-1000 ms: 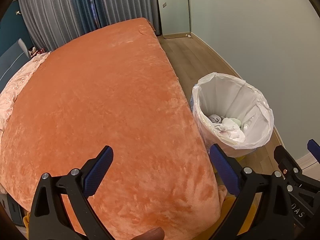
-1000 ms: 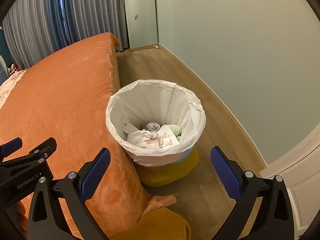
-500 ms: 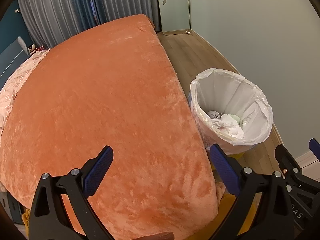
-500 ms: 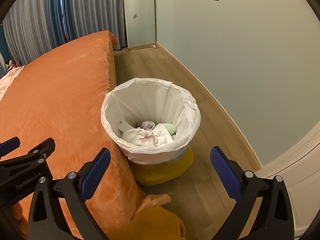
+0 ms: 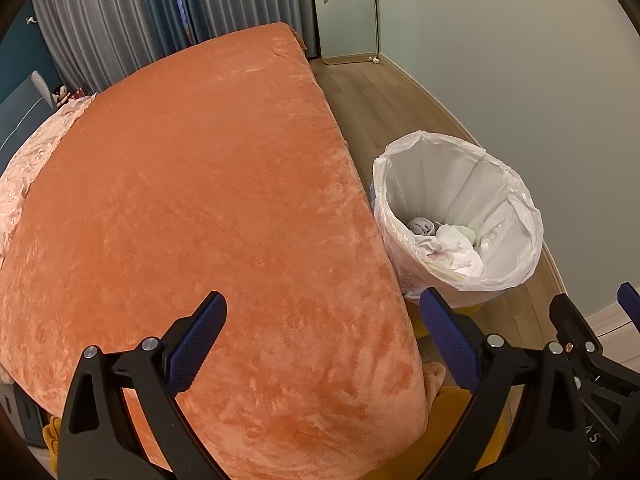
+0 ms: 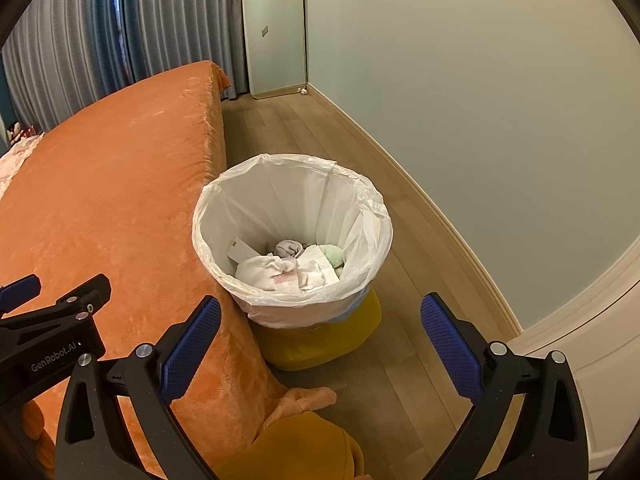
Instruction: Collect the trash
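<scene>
A bin lined with a white plastic bag [image 6: 362, 216] stands on the wood floor beside the bed; it also shows in the left wrist view [image 5: 516, 200]. Crumpled white, grey and green trash [image 6: 296, 266] lies in its bottom [image 5: 452, 246]. My left gripper [image 5: 322, 340] is open and empty above the near corner of the orange bed. My right gripper [image 6: 320, 340] is open and empty, above and in front of the bin. No loose trash shows on the bed.
The orange blanket covers the bed [image 5: 192, 184], with pink bedding [image 5: 24, 168] at its far left. A yellow object [image 6: 320, 344] sits under the bin. A pale wall [image 6: 480, 120] runs along the right, with a mirror [image 6: 276, 28] and curtains [image 5: 120, 24] at the back.
Both grippers have drawn back and up a little, so the bin looks smaller and farther. Both stay open and empty.
</scene>
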`<act>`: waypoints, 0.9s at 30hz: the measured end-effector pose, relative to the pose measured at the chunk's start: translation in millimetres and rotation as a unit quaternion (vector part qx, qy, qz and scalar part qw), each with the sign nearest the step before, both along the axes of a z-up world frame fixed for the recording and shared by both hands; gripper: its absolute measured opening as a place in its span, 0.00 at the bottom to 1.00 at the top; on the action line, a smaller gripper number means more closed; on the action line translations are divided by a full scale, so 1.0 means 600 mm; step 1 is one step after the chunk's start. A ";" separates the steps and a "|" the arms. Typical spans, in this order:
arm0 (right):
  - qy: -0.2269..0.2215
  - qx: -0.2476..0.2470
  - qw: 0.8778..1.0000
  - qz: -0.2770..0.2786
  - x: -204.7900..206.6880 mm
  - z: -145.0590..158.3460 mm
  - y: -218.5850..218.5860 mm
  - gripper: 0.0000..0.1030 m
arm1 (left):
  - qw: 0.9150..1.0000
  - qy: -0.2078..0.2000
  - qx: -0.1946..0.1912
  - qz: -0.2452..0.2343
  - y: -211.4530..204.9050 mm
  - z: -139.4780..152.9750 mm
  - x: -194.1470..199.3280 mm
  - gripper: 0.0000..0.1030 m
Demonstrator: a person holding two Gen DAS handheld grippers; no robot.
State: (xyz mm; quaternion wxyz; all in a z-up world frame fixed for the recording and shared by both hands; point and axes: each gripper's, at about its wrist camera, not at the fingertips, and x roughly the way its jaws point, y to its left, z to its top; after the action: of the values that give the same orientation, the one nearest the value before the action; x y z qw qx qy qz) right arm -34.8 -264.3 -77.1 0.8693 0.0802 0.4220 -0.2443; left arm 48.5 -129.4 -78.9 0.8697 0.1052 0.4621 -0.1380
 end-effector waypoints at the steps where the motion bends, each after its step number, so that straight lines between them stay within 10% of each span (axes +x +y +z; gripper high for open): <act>1: 0.000 0.000 1.000 0.000 0.000 0.000 -0.001 0.93 | 1.000 0.000 0.000 0.000 -0.001 0.000 0.001 0.90; 27: -0.001 0.005 1.000 -0.016 -0.002 -0.003 -0.034 0.93 | 1.000 0.004 0.001 -0.015 -0.038 0.000 0.008 0.90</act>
State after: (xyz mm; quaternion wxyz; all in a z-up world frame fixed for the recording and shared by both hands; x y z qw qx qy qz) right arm -36.0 -284.9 -78.8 0.8654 0.0916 0.4210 -0.2559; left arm 53.3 -152.1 -79.1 0.8658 0.1127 0.4637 -0.1507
